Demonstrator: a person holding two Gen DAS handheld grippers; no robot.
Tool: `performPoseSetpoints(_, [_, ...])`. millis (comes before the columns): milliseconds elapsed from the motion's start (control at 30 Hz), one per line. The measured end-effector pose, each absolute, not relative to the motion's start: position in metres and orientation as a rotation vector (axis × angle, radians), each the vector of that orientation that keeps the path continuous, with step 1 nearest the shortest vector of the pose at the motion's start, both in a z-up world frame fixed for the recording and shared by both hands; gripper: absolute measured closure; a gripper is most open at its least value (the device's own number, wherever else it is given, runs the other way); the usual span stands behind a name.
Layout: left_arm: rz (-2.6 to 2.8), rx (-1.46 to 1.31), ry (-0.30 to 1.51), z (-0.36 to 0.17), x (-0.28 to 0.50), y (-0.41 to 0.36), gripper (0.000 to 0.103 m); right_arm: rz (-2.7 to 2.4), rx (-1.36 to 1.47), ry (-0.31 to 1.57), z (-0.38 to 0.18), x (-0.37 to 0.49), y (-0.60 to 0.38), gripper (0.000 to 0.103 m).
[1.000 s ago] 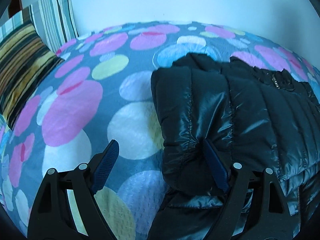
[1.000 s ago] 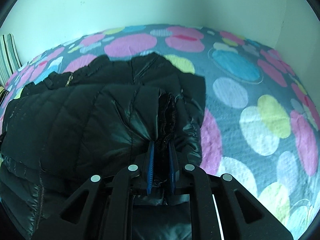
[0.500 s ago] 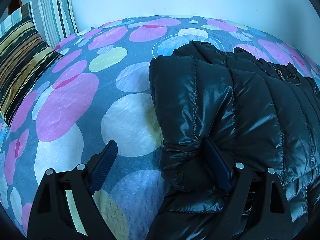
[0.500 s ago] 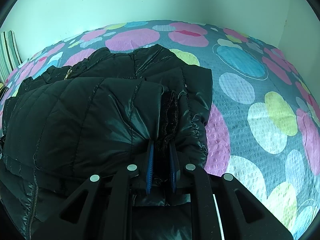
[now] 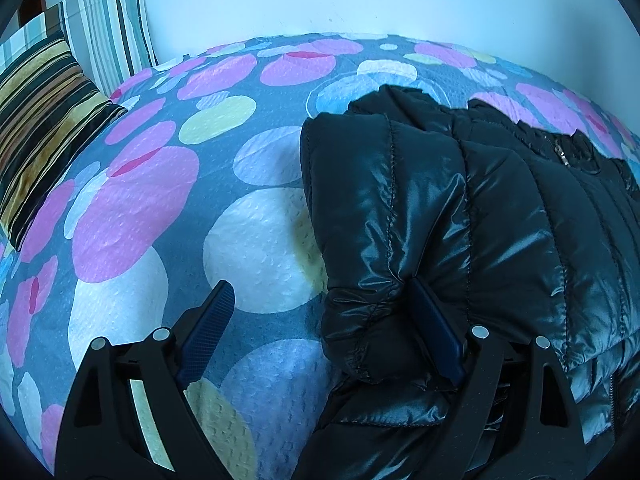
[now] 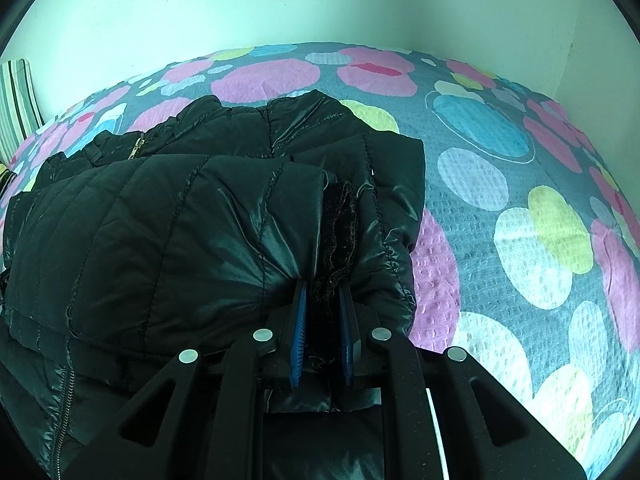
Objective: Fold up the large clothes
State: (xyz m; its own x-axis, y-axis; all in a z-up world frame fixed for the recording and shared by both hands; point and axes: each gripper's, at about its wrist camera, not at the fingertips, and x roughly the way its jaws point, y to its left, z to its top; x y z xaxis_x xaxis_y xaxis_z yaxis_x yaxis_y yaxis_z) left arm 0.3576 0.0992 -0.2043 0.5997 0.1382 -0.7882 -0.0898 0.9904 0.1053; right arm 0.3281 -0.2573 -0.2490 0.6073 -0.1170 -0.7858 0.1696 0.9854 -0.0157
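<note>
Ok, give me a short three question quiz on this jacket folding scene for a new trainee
1. True or false: the left gripper stands open.
2. What does the right gripper hold? A) a striped pillow B) a fold of the black puffer jacket C) nothing
3. Fill in: the jacket lies on a bedspread patterned with coloured ____.

Key
1. True: its jaws stand wide apart, one beside the jacket's edge, the other out over the bedspread.
2. B: its jaws are nearly together, pinching fabric at the folded edge.
3. Circles.
</note>
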Motion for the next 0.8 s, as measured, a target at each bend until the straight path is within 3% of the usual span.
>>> performPoseSetpoints(133, [0.137,0.068,0.896,-0.187,0.346,0.104,0.015,-0.177,0.025,0.878,-0.236,0.325,-0.252,0.084])
performPoseSetpoints(233, [0.126,0.058,0.876,-0.173,0.325,0.109,0.015,-0.172,0.024,0.858,-0.224,0.312,-0.252,0.068])
performPoseSetpoints(300, [0.095,0.024,0.867,-0.165,0.301,0.118,0.014,-0.165,0.042,0.835,-0.214,0.294,-0.258,0.051])
performPoseSetpoints(333, [0.082,0.007,0.865,-0.163,0.29,0.122,0.013,-0.156,0.052,0.825,-0.21,0.282,-0.261,0.048])
performPoseSetpoints(800, [-0.135,-0.138,0.951,-0.181,0.134,0.15,0.012,-0.118,0.128,0.908,-0.228,0.136,-0.29,0.046])
